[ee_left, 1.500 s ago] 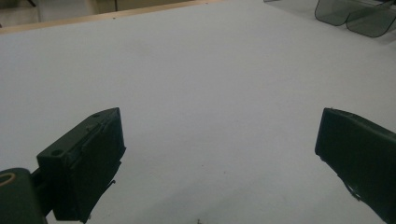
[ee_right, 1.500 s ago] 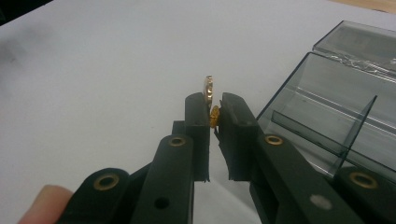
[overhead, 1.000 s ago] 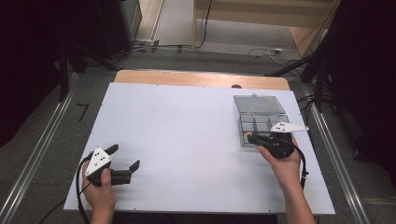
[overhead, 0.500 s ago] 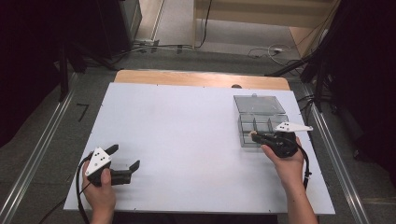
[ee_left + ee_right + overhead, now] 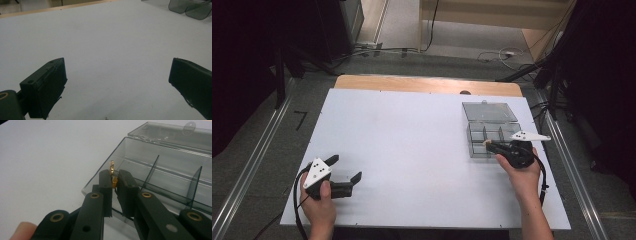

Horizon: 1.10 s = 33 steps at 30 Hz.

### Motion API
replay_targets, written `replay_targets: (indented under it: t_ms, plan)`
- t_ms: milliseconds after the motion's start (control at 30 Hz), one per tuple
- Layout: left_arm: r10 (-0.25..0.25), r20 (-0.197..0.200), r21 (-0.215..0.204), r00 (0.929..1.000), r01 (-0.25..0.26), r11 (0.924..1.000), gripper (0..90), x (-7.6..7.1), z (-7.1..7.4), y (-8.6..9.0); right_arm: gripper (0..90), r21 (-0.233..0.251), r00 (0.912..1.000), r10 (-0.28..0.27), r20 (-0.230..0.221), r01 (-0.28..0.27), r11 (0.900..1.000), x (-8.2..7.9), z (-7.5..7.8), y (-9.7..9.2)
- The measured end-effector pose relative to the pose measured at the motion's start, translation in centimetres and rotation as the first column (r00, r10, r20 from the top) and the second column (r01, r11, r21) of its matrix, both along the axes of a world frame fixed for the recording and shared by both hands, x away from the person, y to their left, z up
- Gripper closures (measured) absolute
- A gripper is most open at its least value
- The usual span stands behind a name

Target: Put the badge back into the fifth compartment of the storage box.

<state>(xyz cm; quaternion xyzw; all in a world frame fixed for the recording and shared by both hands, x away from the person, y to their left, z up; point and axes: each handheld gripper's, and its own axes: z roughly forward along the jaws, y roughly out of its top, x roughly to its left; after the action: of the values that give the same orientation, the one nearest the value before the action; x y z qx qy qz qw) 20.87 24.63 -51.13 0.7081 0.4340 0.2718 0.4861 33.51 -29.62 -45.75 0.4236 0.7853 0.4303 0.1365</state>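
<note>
A small gold-coloured part (image 5: pixel 113 173), thin and toothed along its upper edge like a tiny gear or clip, stands pinched upright between the jaws of the right tongs (image 5: pixel 115 178), its top poking above the jaw tips; what exactly it is cannot be made out. The right tongs are closed narrow on it and hang at the near-left corner of the clear smoky plastic compartment box (image 5: pixel 140 157), the part sitting just at or above that box's near wall. In the high view the right tongs (image 5: pixel 488 145) point left across the near edge of the box (image 5: pixel 484 131), which lies at the right side of the white tabletop (image 5: pixel 412 140) with its hinged lid (image 5: pixel 489 111) folded open on the far side. The compartment nearest the part lies immediately beyond and to the right of the jaw tips, so a release into it would seem to call for a short carry over the wall rather than any long reach; the part's flat face runs along the jaws, its long axis upright. The dividers inside the box stand as thin tinted walls, and the compartments seen from the right gripper view look empty. The left tongs (image 5: pixel 346 172) rest well apart at the near-left of the tabletop, jaws spread wide with nothing between them (image 5: pixel 115 82), far from the box; the right hand (image 5: pixel 524 175) is plainly the nearer one.
</note>
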Motion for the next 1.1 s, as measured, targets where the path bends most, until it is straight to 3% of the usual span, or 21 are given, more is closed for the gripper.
replay_targets:
  t_ms: [567,1100]
  plan:
    - [-0.001,-0.001,0.001,1.0000,0.001,1.0000,2.0,0.0,0.0,0.0,79.9,-0.027,0.9973,-0.073,-0.008,0.073,0.9970,0.4,-1.0,-1.2]
    - [-0.001,-0.003,0.003,1.0000,0.001,1.0000,2.0,0.0,0.0,0.0,79.9,-0.043,0.9938,-0.110,-0.016,0.109,0.9931,0.7,-1.6,-1.9]
